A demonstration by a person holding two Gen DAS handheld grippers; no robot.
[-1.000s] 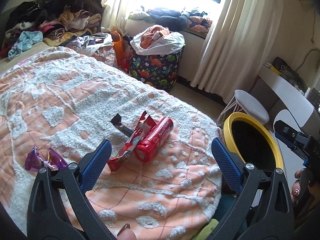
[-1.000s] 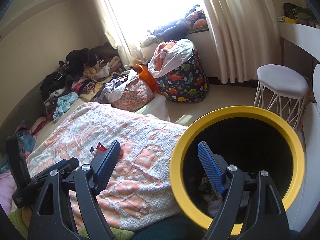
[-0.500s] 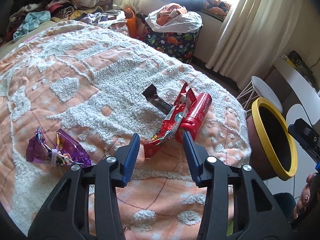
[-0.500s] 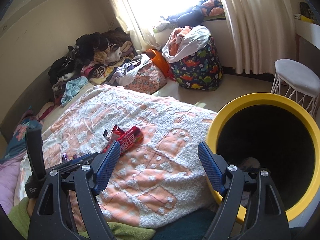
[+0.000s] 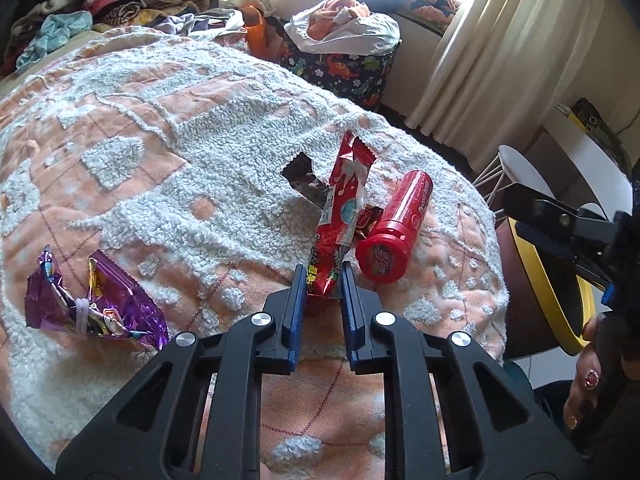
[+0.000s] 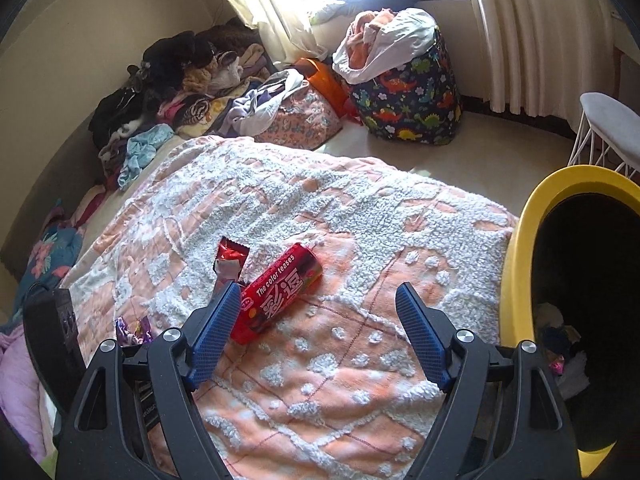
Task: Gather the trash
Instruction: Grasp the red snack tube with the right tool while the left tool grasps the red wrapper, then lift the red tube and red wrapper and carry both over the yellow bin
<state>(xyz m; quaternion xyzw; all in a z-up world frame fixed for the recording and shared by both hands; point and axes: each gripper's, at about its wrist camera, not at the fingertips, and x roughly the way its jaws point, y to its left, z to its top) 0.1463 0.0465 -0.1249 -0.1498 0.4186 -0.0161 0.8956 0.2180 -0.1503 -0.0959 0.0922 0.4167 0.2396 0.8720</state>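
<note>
My left gripper (image 5: 323, 286) is shut on the near end of a long red snack wrapper (image 5: 340, 208) lying on the orange and white bedspread (image 5: 168, 136). A red candy tube (image 5: 396, 226) lies just right of it; a dark wrapper (image 5: 304, 178) lies behind, and a purple wrapper (image 5: 96, 300) at the left. My right gripper (image 6: 320, 336) is open and empty above the bedspread (image 6: 360, 220), with the red tube (image 6: 276, 292) and the red wrapper (image 6: 230, 258) by its left finger. The yellow-rimmed bin (image 6: 532, 216) stands at the right, with trash inside.
A dinosaur-print laundry bag (image 6: 404, 96) full of clothes stands on the floor by the curtains. Piles of clothes (image 6: 168, 92) lie along the far wall. A white stool (image 6: 612, 120) stands behind the bin. The bin's rim (image 5: 540, 292) is beside the bed's right edge.
My left gripper moved down to the red wrapper and closed from wide open onto its near end. My right gripper swung left from over the bin to above the bedspread, still open.
</note>
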